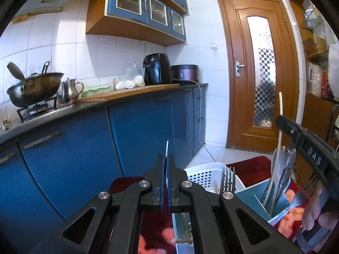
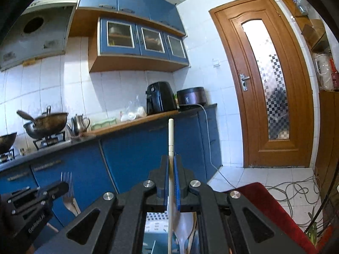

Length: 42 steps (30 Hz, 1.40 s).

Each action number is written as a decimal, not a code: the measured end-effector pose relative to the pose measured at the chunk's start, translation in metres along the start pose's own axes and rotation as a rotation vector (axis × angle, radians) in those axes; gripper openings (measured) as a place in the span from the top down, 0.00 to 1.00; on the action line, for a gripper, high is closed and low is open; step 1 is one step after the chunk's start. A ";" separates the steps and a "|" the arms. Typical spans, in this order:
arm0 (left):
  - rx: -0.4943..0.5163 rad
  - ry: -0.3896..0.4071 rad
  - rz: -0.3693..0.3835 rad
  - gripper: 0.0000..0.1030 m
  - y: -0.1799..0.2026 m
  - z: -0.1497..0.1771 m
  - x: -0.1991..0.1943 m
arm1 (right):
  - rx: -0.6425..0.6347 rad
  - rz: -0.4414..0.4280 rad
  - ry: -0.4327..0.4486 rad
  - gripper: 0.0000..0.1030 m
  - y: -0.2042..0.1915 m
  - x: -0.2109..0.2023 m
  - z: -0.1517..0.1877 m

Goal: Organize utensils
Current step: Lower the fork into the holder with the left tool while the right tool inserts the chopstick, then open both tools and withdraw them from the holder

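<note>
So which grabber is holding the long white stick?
The right gripper. Its jaws are shut on the pale stick, which stands upright between them. The left gripper holds a fork instead.

A surface under a dark red cloth [image 1: 252,167] with a flower pattern carries the things. On it stand a white perforated basket [image 1: 203,175], farther left, and a teal utensil holder [image 1: 252,201], nearer right.

two grippers [image 1: 167,169], one white basket [image 1: 203,174]
</note>
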<state>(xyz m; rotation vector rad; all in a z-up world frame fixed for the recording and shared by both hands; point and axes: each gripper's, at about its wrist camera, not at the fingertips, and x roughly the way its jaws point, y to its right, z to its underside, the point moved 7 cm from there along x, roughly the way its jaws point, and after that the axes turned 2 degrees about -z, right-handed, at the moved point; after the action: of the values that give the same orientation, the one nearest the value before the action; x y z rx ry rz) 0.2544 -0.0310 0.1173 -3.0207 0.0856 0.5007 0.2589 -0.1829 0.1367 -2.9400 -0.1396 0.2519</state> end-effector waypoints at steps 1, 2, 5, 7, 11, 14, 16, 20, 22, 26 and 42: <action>-0.007 -0.010 0.009 0.97 0.000 0.001 0.001 | -0.002 -0.008 -0.015 0.91 -0.001 0.000 0.002; -0.017 -0.023 0.022 0.96 0.000 0.003 0.002 | -0.002 -0.013 -0.024 0.85 -0.001 -0.001 0.004; -0.047 -0.052 0.051 0.95 0.000 0.005 0.002 | 0.014 -0.044 -0.039 0.68 -0.003 -0.006 0.005; -0.056 -0.045 0.056 0.93 0.000 0.004 -0.002 | 0.031 -0.059 -0.039 0.68 -0.003 -0.013 0.003; -0.049 -0.026 0.069 0.87 0.002 -0.004 -0.016 | 0.052 -0.072 -0.036 0.67 -0.004 -0.025 -0.006; -0.060 -0.017 0.079 0.76 0.003 -0.010 -0.029 | 0.066 -0.087 -0.035 0.66 -0.004 -0.038 -0.012; -0.068 -0.009 0.086 0.67 0.003 -0.013 -0.038 | 0.071 -0.095 -0.036 0.66 -0.005 -0.050 -0.016; -0.079 -0.001 0.092 0.63 0.002 -0.020 -0.063 | 0.077 -0.104 -0.051 0.63 -0.009 -0.070 -0.021; -0.083 -0.002 0.095 0.60 0.000 -0.022 -0.074 | 0.087 -0.121 -0.081 0.61 -0.013 -0.081 -0.022; -0.080 -0.004 0.099 0.54 -0.003 -0.025 -0.101 | 0.082 -0.134 -0.119 0.61 -0.021 -0.101 -0.022; -0.048 -0.045 0.089 0.31 -0.013 -0.010 -0.175 | 0.024 -0.180 -0.205 0.41 -0.050 -0.168 0.001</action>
<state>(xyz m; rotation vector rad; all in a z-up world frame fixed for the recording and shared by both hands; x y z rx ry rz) 0.0934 -0.0118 0.1846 -3.0613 0.2097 0.5865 0.0897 -0.1524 0.1717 -2.8481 -0.4237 0.5231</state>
